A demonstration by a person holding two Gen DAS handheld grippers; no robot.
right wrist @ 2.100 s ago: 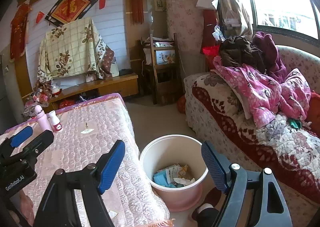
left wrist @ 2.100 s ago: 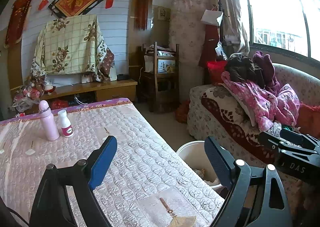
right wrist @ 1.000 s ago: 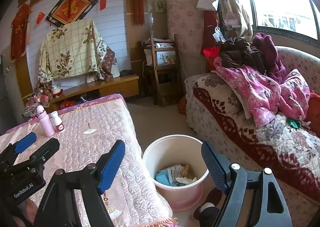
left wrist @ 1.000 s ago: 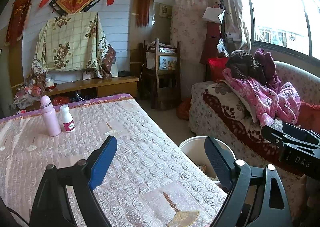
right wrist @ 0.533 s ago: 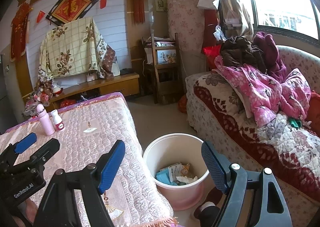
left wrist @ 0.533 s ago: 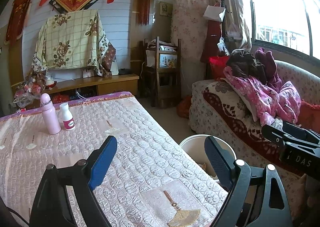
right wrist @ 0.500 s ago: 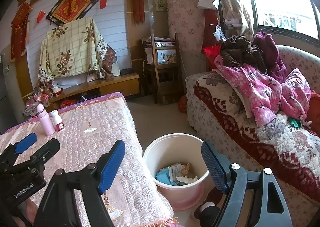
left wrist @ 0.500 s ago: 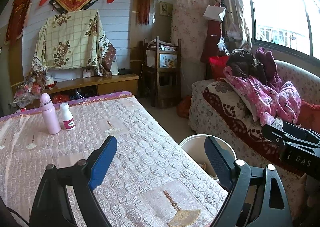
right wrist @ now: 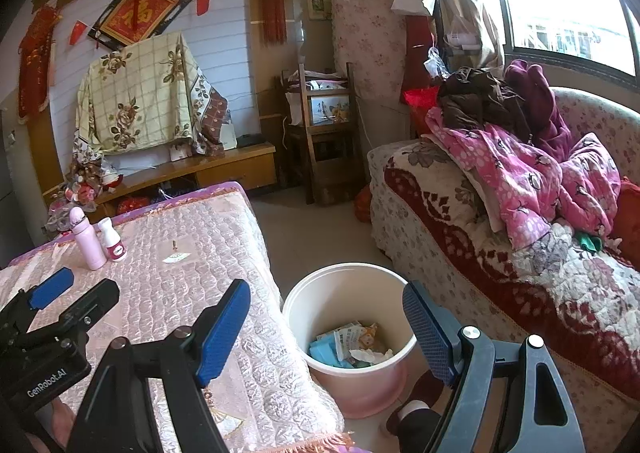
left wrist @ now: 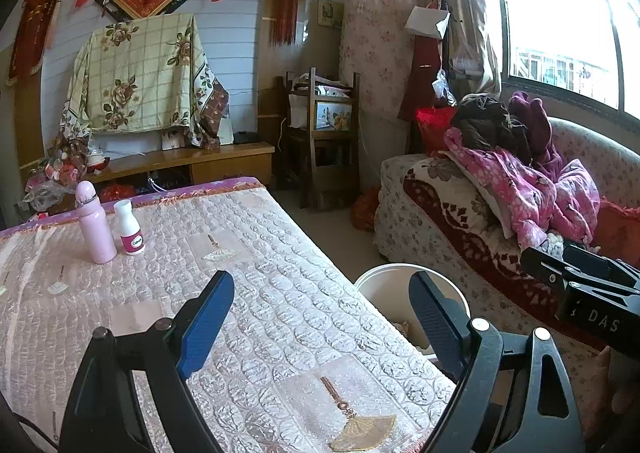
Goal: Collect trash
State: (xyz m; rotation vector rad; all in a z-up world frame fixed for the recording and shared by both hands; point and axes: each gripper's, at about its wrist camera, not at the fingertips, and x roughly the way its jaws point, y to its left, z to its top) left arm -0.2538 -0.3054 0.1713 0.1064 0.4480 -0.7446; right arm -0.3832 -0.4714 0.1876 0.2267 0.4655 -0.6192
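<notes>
Fingers of left gripper (left wrist: 320, 321) spread wide, nothing between them, held above the quilted pink cover of the desk (left wrist: 280, 293). Fingers of right gripper (right wrist: 326, 327) also spread wide and empty, aimed over the trash bucket (right wrist: 352, 273) on the floor between desk and sofa (right wrist: 520, 293).

From left: pink bottle (left wrist: 95, 225) and small white bottle (left wrist: 130, 229) upright, just beside each other at the far end of the desk. No loose trash visible on the cover, only woven fan patterns. Further right, in the bucket: blue and printed wrappers (right wrist: 348, 345) and crumpled tissue.

Possible trouble: taking a fan pattern for a scrap and pinching the cover; knocking over the two bottles when reaching far; bumping the bucket rim with a low right gripper.
</notes>
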